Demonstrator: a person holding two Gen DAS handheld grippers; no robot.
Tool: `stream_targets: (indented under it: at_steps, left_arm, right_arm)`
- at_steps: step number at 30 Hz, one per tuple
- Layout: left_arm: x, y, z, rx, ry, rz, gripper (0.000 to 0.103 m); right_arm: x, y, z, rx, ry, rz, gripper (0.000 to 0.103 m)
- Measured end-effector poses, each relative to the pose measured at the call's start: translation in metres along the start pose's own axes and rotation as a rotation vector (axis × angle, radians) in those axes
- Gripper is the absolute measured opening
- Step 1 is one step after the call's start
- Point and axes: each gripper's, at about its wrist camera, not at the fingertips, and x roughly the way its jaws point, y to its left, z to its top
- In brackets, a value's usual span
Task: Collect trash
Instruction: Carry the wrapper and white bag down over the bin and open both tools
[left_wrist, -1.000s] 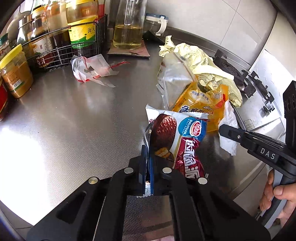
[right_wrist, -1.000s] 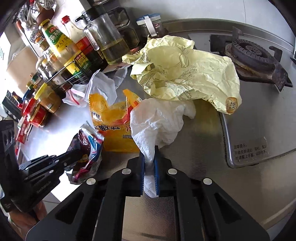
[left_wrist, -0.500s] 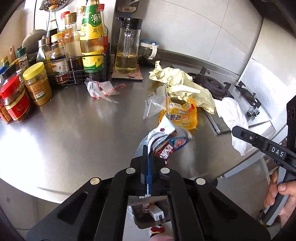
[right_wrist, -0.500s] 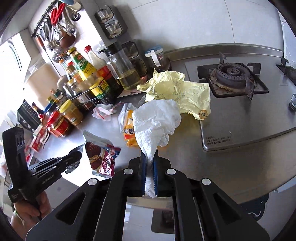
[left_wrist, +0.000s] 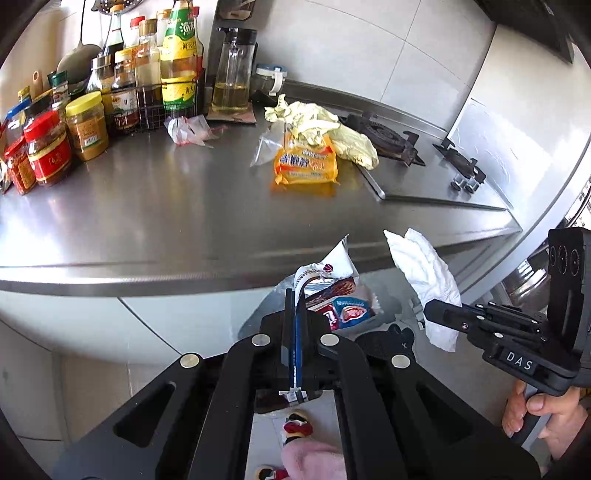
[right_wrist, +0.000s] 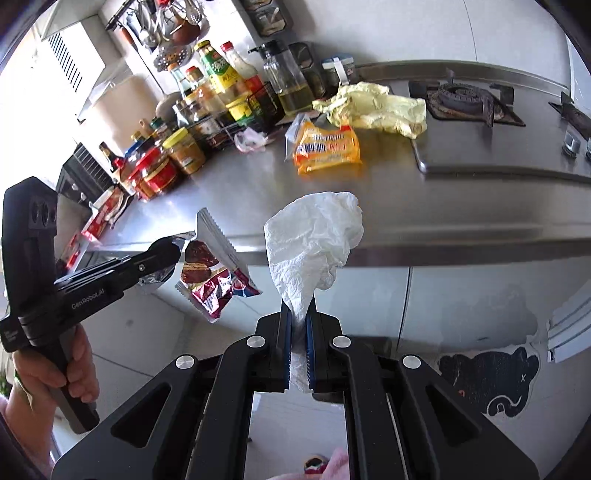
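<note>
The left hand-held gripper is clamped on a red snack wrapper, held in the air in front of the table edge. Just beside it, the right hand-held gripper is clamped on a crumpled white tissue, also off the table. Farther back on the table lie an orange snack packet, with a clear plastic bag touching its left side and a crumpled yellow wrapper overlapping its far edge beside the stove burner. A small crumpled plastic scrap lies near the wire rack of bottles at the wall
</note>
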Motion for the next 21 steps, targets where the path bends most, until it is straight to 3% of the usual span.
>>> stream_targets:
  at_steps: [9, 14, 21]
  left_arm:
    - [0.073, 0.007, -0.077, -0.052, 0.206, 0.001, 0.0]
    - [0.126, 0.022, -0.107, -0.106, 0.311, 0.017, 0.0]
    - [0.188, 0.043, -0.128, -0.155, 0.396, 0.036, 0.0]
  right_arm:
    - [0.063, -0.03, -0.078, 0.03, 0.237, -0.025, 0.008]
    - [0.114, -0.051, -0.104, 0.04, 0.335, -0.042, 0.008]
    - [0.177, -0.07, -0.125, 0.041, 0.426, -0.061, 0.008]
